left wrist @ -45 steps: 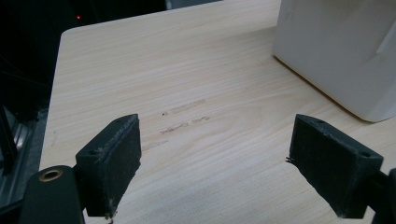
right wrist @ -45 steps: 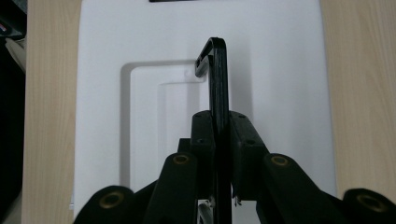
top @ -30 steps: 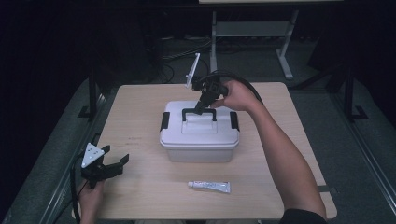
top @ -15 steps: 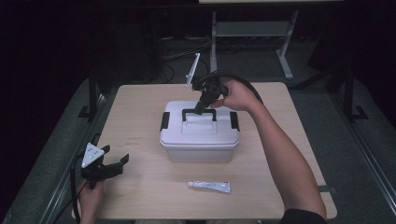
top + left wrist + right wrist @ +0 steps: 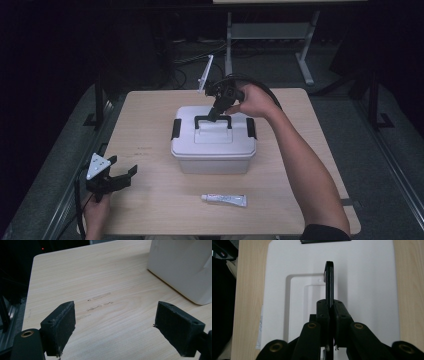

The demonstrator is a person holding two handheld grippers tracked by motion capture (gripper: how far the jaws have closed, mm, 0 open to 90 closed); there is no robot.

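1. Box (image 5: 214, 145), white, lidded, stood at the middle of the worktop (image 5: 150, 125); its black handle (image 5: 213, 120) was raised upright.
2. Right claw (image 5: 214, 116) was clamped on the handle from above, pads pinching the bar across its long axis.
3. Left claw (image 5: 120, 176), jaws wide apart and empty, rested well to the box's left.
4. Tube (image 5: 224, 199) lay in front of the box.

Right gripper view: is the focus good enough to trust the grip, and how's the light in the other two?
Right gripper view: sharp on the handle and lid, with the right gripper shut on the handle; the near fingers are slightly soft. Left gripper view: evenly lit table, no glare, box corner bright. High view: table lit, surroundings dark.
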